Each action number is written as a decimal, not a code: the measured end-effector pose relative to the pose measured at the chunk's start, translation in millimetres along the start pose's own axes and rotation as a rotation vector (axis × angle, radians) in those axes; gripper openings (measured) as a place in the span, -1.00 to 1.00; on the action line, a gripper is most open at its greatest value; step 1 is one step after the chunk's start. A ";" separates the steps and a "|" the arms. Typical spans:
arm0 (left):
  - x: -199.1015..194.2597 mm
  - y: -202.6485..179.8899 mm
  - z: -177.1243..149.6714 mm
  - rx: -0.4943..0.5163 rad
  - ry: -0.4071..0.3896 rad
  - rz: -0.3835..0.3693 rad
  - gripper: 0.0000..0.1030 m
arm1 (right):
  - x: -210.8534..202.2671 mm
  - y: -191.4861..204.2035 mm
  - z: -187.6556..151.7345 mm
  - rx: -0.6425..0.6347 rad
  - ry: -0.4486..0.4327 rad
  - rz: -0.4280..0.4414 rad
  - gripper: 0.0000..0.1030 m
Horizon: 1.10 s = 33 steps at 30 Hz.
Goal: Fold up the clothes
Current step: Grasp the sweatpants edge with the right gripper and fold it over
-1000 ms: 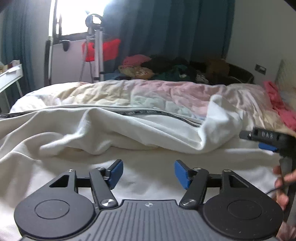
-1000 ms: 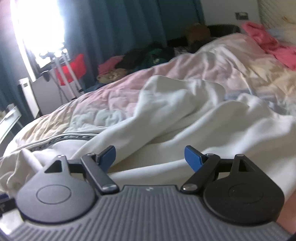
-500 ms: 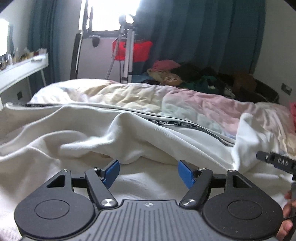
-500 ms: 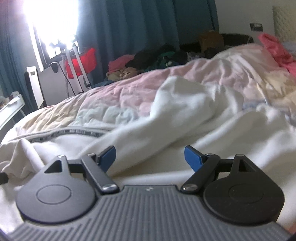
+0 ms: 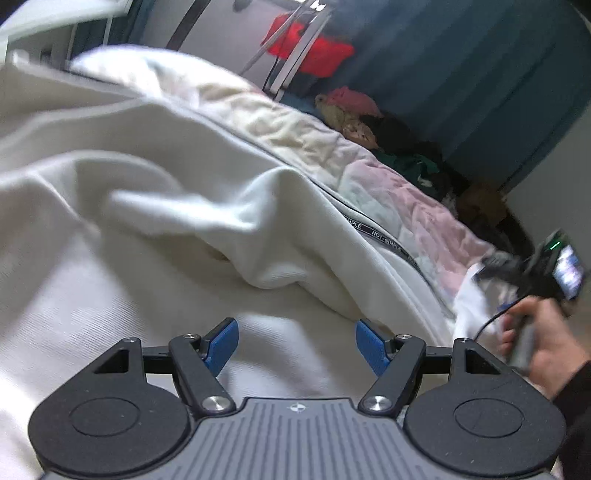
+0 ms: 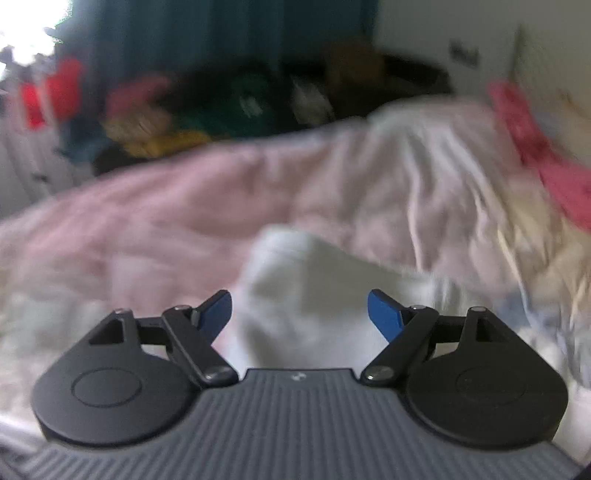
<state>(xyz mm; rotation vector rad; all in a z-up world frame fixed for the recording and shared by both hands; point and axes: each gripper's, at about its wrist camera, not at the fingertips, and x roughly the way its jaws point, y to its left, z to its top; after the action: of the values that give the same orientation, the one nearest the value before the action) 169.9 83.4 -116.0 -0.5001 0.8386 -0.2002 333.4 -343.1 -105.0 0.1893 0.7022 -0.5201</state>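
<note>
The right wrist view is smeared with blur, so the pile of clothes (image 6: 207, 110) under the dark curtain (image 6: 221, 33) is only colours, and in the left wrist view the person's hand (image 5: 543, 343) is cut off at the edge. The white garment (image 5: 155, 206) lies rumpled across the bed's pink quilt (image 6: 147, 210). The left hand-held gripper (image 5: 297, 343) hovers over it, blue fingers spread and empty; the right hand-held gripper (image 6: 299, 314) is likewise spread around a white fold.
</note>
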 end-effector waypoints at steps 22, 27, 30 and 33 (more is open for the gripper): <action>-7.3 -0.1 3.3 0.029 -0.100 -0.016 0.38 | -125.2 -87.5 150.5 0.382 -0.449 0.225 -0.83; -7.3 -5.6 -2.6 0.063 -0.096 0.006 0.38 | -53.8 -162.9 53.0 0.485 -0.291 0.075 -0.82; -8.2 -10.1 -5.8 0.092 -0.098 0.028 0.38 | -3.8 -197.0 -13.4 0.530 -0.137 0.008 -0.83; -7.2 -15.7 -4.7 0.131 -0.112 0.051 0.38 | 23.9 -214.3 -61.3 0.547 -0.054 0.007 -0.83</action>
<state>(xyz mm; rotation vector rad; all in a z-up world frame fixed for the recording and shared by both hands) 162.0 70.8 -106.0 -0.3637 0.7226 -0.1770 203.6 -515.5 -165.6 0.6861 0.4939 -0.7006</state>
